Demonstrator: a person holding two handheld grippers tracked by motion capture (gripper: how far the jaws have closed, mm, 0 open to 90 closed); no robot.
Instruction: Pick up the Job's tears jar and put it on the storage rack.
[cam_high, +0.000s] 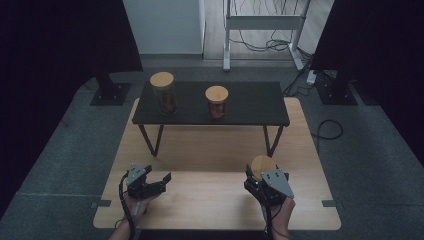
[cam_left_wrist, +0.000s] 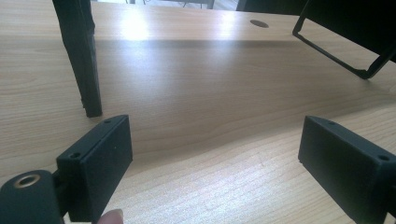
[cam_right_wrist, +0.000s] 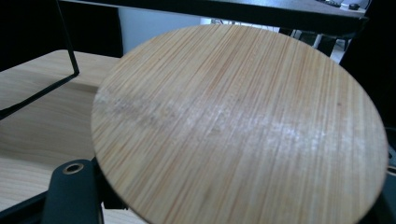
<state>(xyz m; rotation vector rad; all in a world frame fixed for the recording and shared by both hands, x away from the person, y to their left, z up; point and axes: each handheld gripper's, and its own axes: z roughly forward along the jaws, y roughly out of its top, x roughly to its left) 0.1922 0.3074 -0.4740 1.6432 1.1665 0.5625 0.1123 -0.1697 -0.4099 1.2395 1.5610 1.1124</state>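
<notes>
A jar with a round bamboo lid sits on the wooden table, in front of the low black shelf and near its right leg. The right gripper is clamped around it, the lid rising above the jaws. No label or writing can be read on it. Left of the jar, well apart, the left gripper hovers over the table with jaws spread wide and nothing between them. On the shelf stand a taller jar and a shorter jar, both bamboo-lidded. The shelf's left leg stands ahead of the left gripper.
</notes>
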